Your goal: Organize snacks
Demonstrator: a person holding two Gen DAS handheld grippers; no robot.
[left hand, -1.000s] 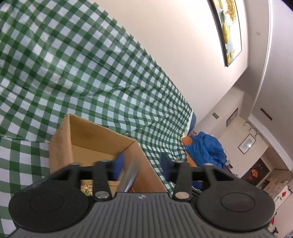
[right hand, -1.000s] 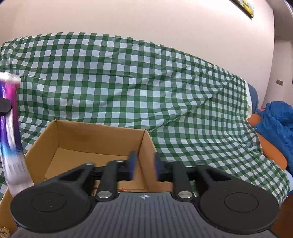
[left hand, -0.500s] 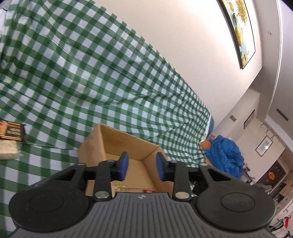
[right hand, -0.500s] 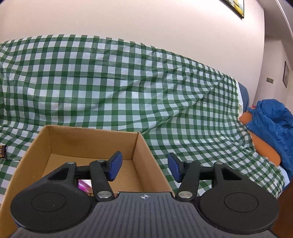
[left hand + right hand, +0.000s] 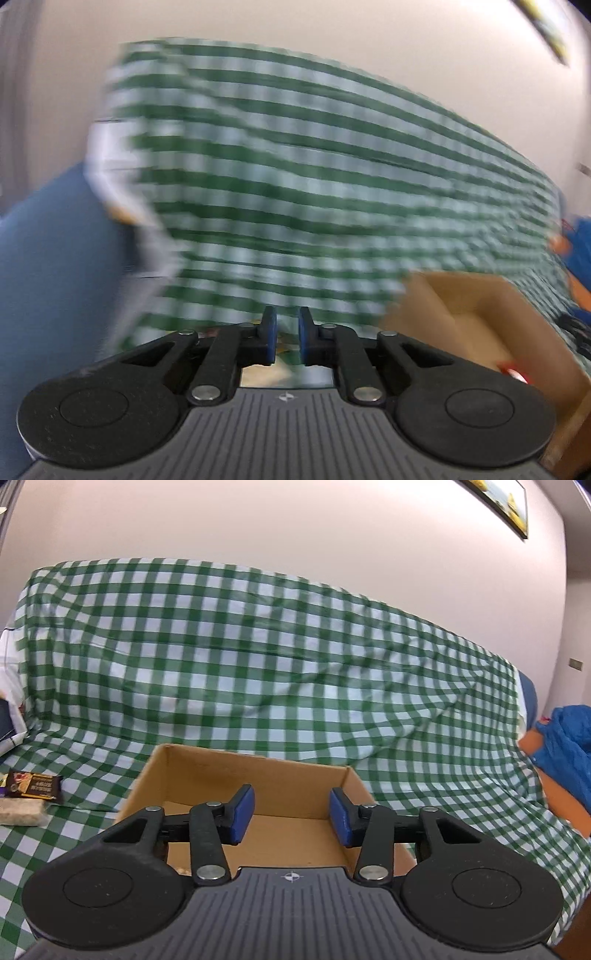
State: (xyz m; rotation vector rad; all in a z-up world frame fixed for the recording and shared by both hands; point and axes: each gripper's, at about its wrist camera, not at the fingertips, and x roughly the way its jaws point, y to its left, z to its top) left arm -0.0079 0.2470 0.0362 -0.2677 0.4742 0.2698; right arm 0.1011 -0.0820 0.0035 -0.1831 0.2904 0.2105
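Note:
An open cardboard box (image 5: 258,775) sits on the green checked cloth (image 5: 258,664); it also shows at the right of the blurred left wrist view (image 5: 480,325), with a red snack (image 5: 513,371) inside. My right gripper (image 5: 291,814) is open and empty above the box's near part. My left gripper (image 5: 283,338) has its pads close together with a narrow gap, nothing visible between them, left of the box. A dark brown snack bar (image 5: 35,784) and a pale rice-cake packet (image 5: 22,814) lie on the cloth left of the box.
A blue garment over something orange (image 5: 565,753) lies at the right end of the cloth. A white bag (image 5: 11,686) stands at the far left. A blue surface (image 5: 55,277) fills the left of the left wrist view. A framed picture (image 5: 498,502) hangs on the wall.
My left gripper has swung quickly left, away from the box, and its fingers have narrowed; the view is motion-blurred. My right gripper has opened wider and the box now sits centred under it.

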